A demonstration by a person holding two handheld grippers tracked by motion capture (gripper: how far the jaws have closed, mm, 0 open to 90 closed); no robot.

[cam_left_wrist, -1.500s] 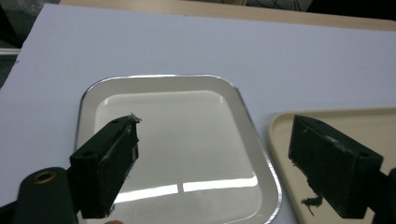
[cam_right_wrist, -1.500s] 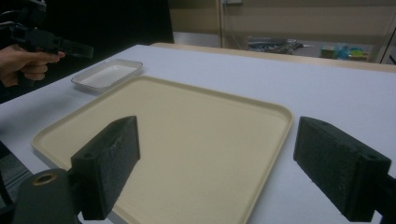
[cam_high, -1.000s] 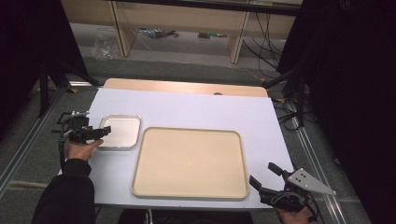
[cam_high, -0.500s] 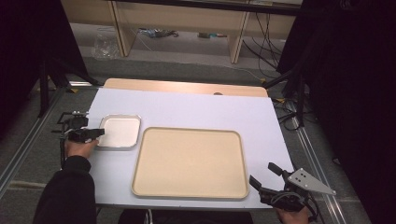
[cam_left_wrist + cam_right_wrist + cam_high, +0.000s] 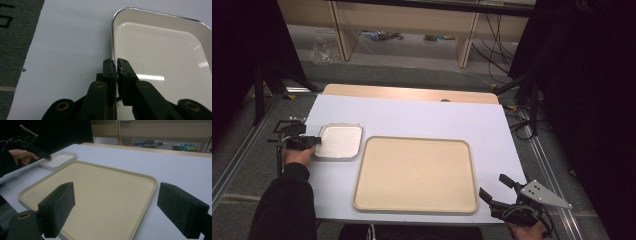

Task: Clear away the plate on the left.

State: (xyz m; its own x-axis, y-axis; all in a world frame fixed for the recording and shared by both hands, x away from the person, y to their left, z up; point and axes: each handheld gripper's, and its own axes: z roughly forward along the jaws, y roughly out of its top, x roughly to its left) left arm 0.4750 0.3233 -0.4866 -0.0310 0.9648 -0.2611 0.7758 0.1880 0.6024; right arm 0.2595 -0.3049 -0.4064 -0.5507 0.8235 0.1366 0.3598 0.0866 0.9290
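At the far left, our left gripper has just been closing, and its jaws are now clamped on the near rim of the small white tray, which lies flat on the table straight ahead of it. We judge the grasp done, the lift and carry still to come. To that gripper's right lies the large beige tray, bare. Farther right, our right gripper waits with jaws wide apart, holding nothing.
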